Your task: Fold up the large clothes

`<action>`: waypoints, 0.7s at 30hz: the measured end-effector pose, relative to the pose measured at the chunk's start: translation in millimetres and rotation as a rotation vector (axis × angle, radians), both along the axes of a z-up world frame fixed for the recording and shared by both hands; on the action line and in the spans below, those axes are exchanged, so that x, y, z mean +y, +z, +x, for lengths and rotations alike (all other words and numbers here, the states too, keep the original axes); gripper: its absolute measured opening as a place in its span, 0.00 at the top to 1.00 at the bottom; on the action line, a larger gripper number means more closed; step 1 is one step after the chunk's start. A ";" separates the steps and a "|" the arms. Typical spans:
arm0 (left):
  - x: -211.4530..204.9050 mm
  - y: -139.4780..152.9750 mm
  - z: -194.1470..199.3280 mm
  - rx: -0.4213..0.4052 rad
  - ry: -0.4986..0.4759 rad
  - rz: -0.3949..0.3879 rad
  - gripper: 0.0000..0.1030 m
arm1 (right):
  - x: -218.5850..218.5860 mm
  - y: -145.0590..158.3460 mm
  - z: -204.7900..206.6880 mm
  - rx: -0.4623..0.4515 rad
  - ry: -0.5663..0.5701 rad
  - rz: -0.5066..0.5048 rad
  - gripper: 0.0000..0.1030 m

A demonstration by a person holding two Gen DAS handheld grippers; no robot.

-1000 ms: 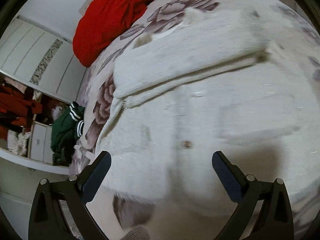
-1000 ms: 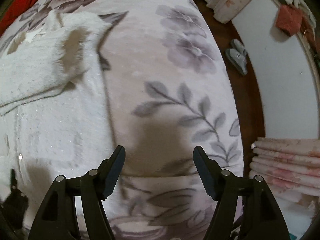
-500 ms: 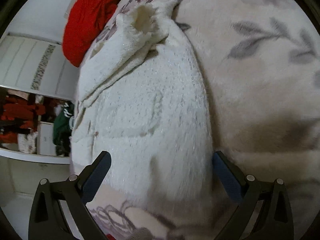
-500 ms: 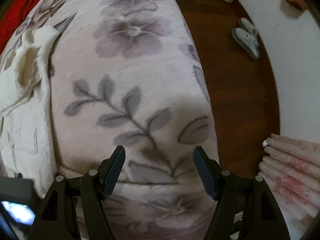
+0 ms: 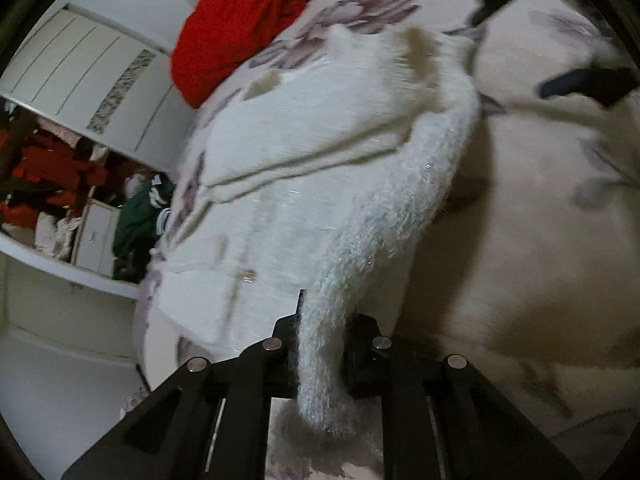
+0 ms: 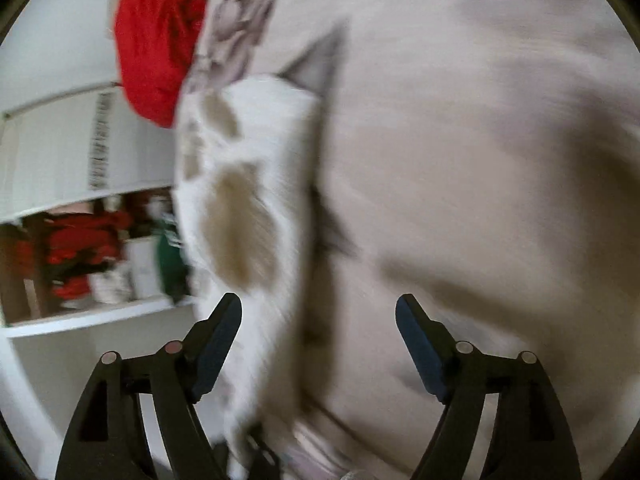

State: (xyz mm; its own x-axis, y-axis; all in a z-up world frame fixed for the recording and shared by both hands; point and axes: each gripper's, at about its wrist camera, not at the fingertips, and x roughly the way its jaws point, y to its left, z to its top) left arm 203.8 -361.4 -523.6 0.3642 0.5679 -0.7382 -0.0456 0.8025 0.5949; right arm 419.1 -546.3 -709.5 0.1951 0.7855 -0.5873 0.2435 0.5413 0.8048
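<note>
No legible writing; left gripper [image 5: 320, 344] pinches fuzzy white garment [image 5: 320, 184], seemingly its edge.

It's a fuzzy white sweater [image 5: 320, 168], kind of fluffy knit with a bit of sparkle in the yarn, lying spread across the floral blanket [image 5: 540, 240] on the bed. One edge is bunched into a thick roll and lifted off the blanket. Beige lining shows at the openings near its top.
</note>
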 end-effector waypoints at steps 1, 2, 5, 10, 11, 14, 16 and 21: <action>5.2 1.9 3.4 -0.009 0.011 0.014 0.89 | 8.9 -4.6 11.8 -0.006 -0.012 0.030 0.19; 8.6 1.4 6.3 -0.012 0.019 0.018 0.89 | 15.2 -8.2 19.5 -0.010 -0.020 0.058 0.18; 21.8 -0.4 13.9 -0.012 0.052 0.025 0.89 | 39.5 -23.9 43.0 0.014 -0.037 0.142 0.15; 23.1 -0.8 17.3 -0.021 0.081 -0.012 0.89 | 80.1 -40.3 61.2 0.088 0.026 0.079 0.13; 24.7 -0.1 17.1 -0.022 0.085 -0.026 0.89 | 86.5 -42.2 62.4 0.113 0.033 0.062 0.17; 38.0 7.4 12.9 -0.030 0.104 -0.099 0.89 | 97.6 -23.9 66.2 0.124 0.002 -0.078 0.65; 49.8 15.4 10.7 -0.037 0.111 -0.141 0.89 | 110.1 5.1 67.2 0.081 0.017 -0.142 0.75; 93.7 44.3 0.2 -0.077 0.127 -0.259 0.89 | 176.1 95.7 77.5 -0.019 0.115 -0.307 0.77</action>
